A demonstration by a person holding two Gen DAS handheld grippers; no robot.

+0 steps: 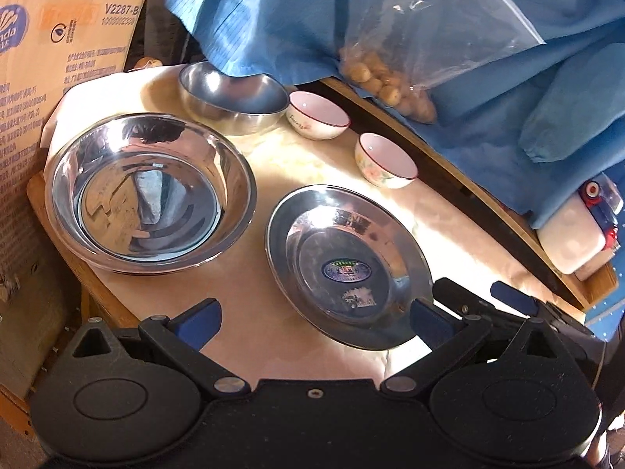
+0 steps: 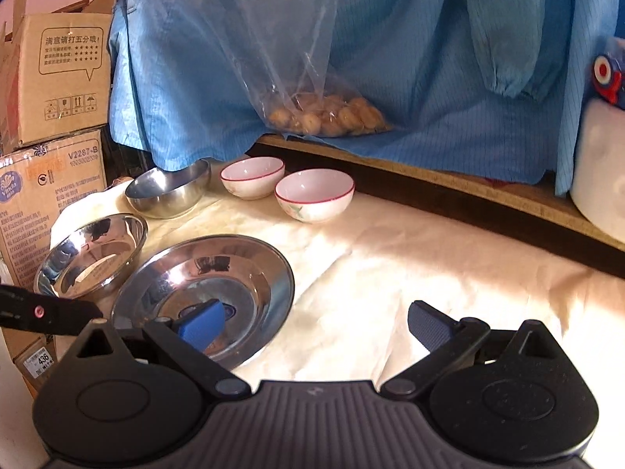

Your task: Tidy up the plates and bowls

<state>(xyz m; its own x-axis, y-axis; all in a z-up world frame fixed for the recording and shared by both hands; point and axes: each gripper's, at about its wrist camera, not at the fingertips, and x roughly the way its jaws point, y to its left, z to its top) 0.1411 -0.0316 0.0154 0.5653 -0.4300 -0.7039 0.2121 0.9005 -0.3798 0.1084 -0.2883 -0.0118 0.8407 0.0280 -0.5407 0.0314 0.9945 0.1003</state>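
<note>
A steel plate [image 1: 347, 265] with a sticker lies on the cream cloth, just ahead of my left gripper [image 1: 312, 322], which is open and empty. A wide steel bowl [image 1: 150, 191] sits to its left, a smaller steel bowl [image 1: 234, 97] behind. Two white ceramic bowls with red rims [image 1: 318, 115] [image 1: 384, 160] stand at the back. In the right wrist view my right gripper [image 2: 316, 328] is open and empty; its left finger hangs over the steel plate [image 2: 203, 293]. The wide bowl [image 2: 91, 260], small steel bowl [image 2: 168, 189] and ceramic bowls [image 2: 252, 178] [image 2: 314, 195] lie beyond.
Cardboard boxes [image 1: 58, 58] stand at the left. A blue cloth [image 2: 429, 58] hangs behind, with a clear bag of round brown food [image 2: 328, 117] on a wooden ledge [image 2: 468, 187]. A white container [image 1: 570, 234] sits at the right. The other gripper's body [image 2: 43, 310] shows at the left edge.
</note>
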